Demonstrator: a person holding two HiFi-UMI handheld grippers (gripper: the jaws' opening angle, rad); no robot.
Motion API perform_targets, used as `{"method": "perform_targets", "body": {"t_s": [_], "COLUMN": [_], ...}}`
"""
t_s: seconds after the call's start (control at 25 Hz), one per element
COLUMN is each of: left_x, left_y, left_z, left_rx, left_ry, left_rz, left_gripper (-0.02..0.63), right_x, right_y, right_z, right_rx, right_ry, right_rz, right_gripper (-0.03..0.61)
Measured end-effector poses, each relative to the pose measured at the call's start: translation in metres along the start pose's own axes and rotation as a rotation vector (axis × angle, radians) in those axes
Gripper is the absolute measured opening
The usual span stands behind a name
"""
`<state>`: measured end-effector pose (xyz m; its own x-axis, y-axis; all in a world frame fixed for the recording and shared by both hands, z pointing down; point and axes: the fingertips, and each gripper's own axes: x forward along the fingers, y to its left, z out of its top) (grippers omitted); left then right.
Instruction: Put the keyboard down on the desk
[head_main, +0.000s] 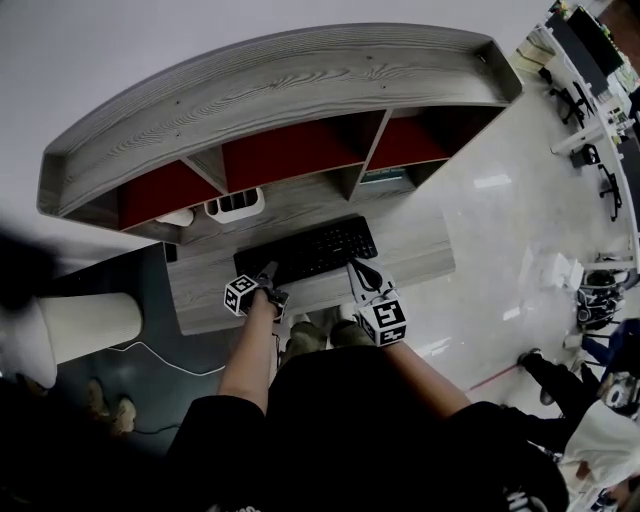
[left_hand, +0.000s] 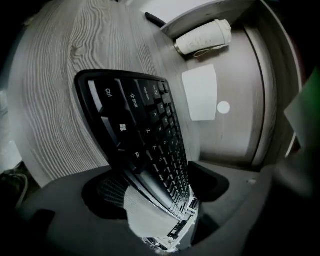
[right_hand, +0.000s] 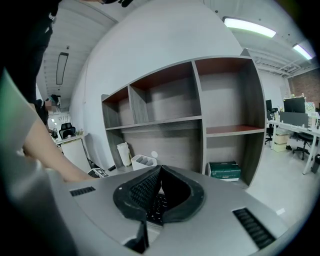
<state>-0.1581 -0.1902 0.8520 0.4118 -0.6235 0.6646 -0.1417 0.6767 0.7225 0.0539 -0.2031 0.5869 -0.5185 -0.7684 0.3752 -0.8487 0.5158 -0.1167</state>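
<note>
Well, the biggest thing I see is the gray wooden bench (head_main: 425, 255) with a tall shelf (head_main: 280, 80) on top, red at the back. The keyboard (head_main: 308, 250) lies flat on the bench, just in front of the shelf and near the front edge. It is long, thin and black, with many rows of little keys. In the left gripper view I can read white marks on the keys, like Ctrl, Shift and Alt. Behind it, under the shelf, sit a green box (right_hand: 225, 170), a white tray (head_main: 232, 203) and a white cup (right_hand: 124, 153). My left gripper (head_main: 268, 275) is at the keyboard's left front corner. Its jaws stand wide apart, with that corner between them. My right gripper (head_main: 360, 270) is at the right front corner. Its jaws are closed with the tips touching and hold nothing. I can see keys just below them.
</note>
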Motion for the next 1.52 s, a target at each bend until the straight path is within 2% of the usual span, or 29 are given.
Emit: {"method": "perform_targets", "body": {"t_s": [0.12, 0.36, 0.52, 0.6, 0.76, 0.84, 0.92, 1.04, 1.08, 1.2, 1.36, 1.44, 1.52], "left_x": [-0.004, -0.016, -0.032, -0.047, -0.082, -0.105, -0.131, -0.164, -0.175, -0.206, -0.228, -0.233, -0.237], "left_y": [0.005, 0.016, 0.002, -0.012, -0.067, -0.104, -0.139, -0.185, -0.199, -0.237, -0.271, -0.276, -0.275], "left_z": [-0.006, -0.012, -0.019, -0.016, -0.024, -0.026, -0.025, -0.033, -0.034, -0.031, -0.046, -0.049, -0.044], "left_rx": [-0.049, -0.078, 0.011, 0.061, 0.144, 0.235, 0.398, 0.699, 0.77, 0.921, 1.203, 1.293, 1.298], "left_ry": [0.016, 0.014, 0.069, 0.075, 0.092, 0.056, -0.009, -0.095, -0.138, -0.276, -0.332, -0.344, -0.368], "left_rz": [-0.021, -0.036, -0.065, -0.105, -0.293, -0.38, -0.429, -0.451, -0.456, -0.497, -0.537, -0.534, -0.525], "left_gripper": [0.367, 0.368, 0.368, 0.367, 0.368, 0.367, 0.367, 0.366, 0.365, 0.307, 0.294, 0.239, 0.127], "right_x": [-0.003, 0.0, 0.005, 0.008, 0.013, 0.016, 0.019, 0.02, 0.02, 0.02, 0.017, 0.016, 0.016], "right_y": [-0.005, -0.011, -0.013, -0.015, -0.015, -0.013, -0.011, -0.008, -0.007, -0.003, -0.001, -0.001, -0.001], "right_z": [0.001, 0.009, 0.013, 0.013, 0.011, 0.02, 0.03, 0.043, 0.048, 0.063, 0.079, 0.086, 0.09], "right_rx": [-0.002, 0.003, 0.005, 0.011, 0.05, 0.048, 0.048, 0.038, 0.03, 0.002, -0.02, -0.028, -0.034], "right_ry": [0.0, -0.012, -0.01, -0.004, 0.053, 0.042, 0.018, -0.011, -0.02, -0.047, -0.077, -0.091, -0.099], "right_rz": [-0.006, -0.01, -0.001, 0.003, 0.027, 0.025, 0.02, 0.016, 0.019, 0.029, 0.015, 0.007, -0.001], "right_gripper": [0.012, 0.012, 0.012, 0.012, 0.012, 0.012, 0.012, 0.012, 0.012, 0.012, 0.011, 0.012, 0.012]}}
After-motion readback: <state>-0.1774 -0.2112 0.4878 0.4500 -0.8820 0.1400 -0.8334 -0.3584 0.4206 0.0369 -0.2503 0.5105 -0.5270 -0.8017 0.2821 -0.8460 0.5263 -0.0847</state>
